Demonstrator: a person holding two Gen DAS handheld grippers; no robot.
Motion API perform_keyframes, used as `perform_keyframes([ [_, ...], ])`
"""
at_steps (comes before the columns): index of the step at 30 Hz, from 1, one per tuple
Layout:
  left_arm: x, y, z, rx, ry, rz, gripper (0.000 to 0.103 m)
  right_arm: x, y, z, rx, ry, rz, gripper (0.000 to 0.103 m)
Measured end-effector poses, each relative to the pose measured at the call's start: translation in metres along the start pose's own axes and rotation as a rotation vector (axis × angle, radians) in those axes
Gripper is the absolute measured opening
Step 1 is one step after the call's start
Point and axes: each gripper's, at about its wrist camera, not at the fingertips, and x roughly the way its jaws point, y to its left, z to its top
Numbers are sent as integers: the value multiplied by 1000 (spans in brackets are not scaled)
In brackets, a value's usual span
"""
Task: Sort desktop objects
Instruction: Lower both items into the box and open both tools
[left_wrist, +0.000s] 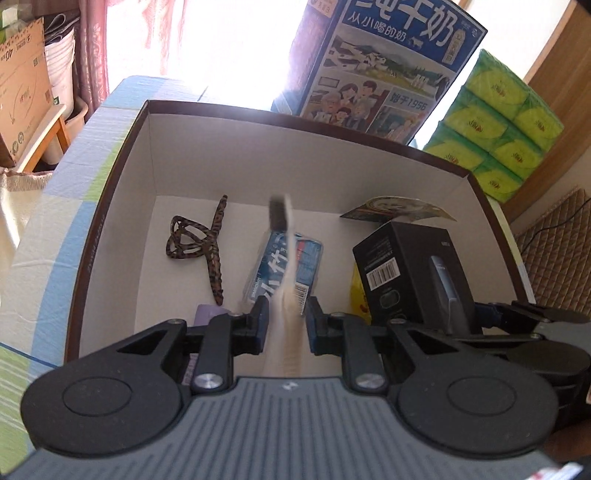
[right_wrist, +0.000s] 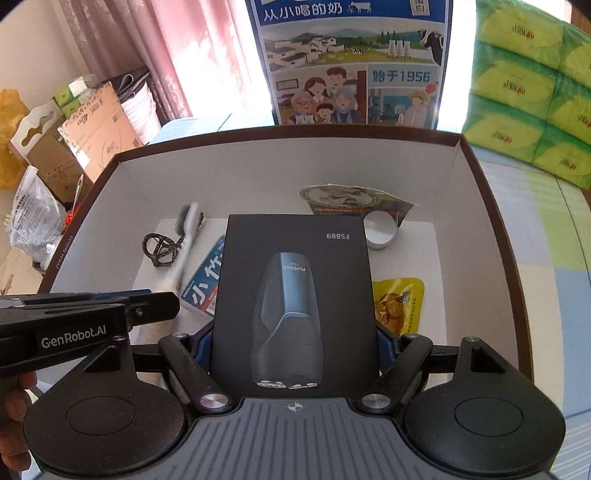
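Left wrist view: a white toothbrush (left_wrist: 284, 273) with a dark bristle head stands nearly upright between the left gripper (left_wrist: 286, 314) pads, which are drawn in tight on its handle; its lower end is blurred and lost against the gripper body. It hangs over the open brown-rimmed cardboard box (left_wrist: 110, 206), above a blue packet (left_wrist: 306, 258) whose print it partly covers. To the left on the box floor lies a leopard-print hair claw (left_wrist: 207, 243); a lilac item (left_wrist: 208, 314) below it is mostly hidden behind the finger and cannot be identified.

In the right wrist view, the right gripper (right_wrist: 295, 347) has its jaws spread wide and pressed on both sides of a black shaver box (right_wrist: 295, 288), held over the same box. That box blocks much of the floor: only an edge of the yellow snack pouch (right_wrist: 399, 302) and part of the peeled-lid cup (right_wrist: 376, 229) show past it. The left gripper enters from the left, cut off by the frame edge.

Behind stand a milk carton (right_wrist: 351, 66) and green tissue packs (right_wrist: 528, 92).
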Motion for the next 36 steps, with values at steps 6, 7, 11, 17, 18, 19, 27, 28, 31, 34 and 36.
perform_keyframes([
  [6,-3,0,2,22,-12,20,17,4,-1,0,11,9,1,76],
  [7,-4,1,3,21,-14,22,17,3,-2,0,13,9,2,76],
  [11,-7,5,4,15,-19,34,18,3,-2,-1,23,9,9,76],
  [17,-15,7,7,21,-37,44,19,0,-2,-1,26,-2,10,76],
  [18,-17,7,7,22,-41,46,19,0,-1,-1,25,-3,11,76],
  [19,-18,7,7,24,-43,47,19,-1,-1,0,22,-7,11,76],
  [27,-30,7,6,33,-63,68,31,-15,8,2,-31,-71,41,84],
  [28,-31,7,6,34,-64,70,32,-17,9,2,-44,-78,37,86],
  [31,-36,6,4,46,-71,74,37,-24,13,0,-72,-95,27,91],
  [34,-41,4,3,58,-80,82,45,-30,16,-2,-83,-101,23,95],
  [36,-45,2,2,65,-87,86,50,-32,15,-4,-86,-102,22,97],
])
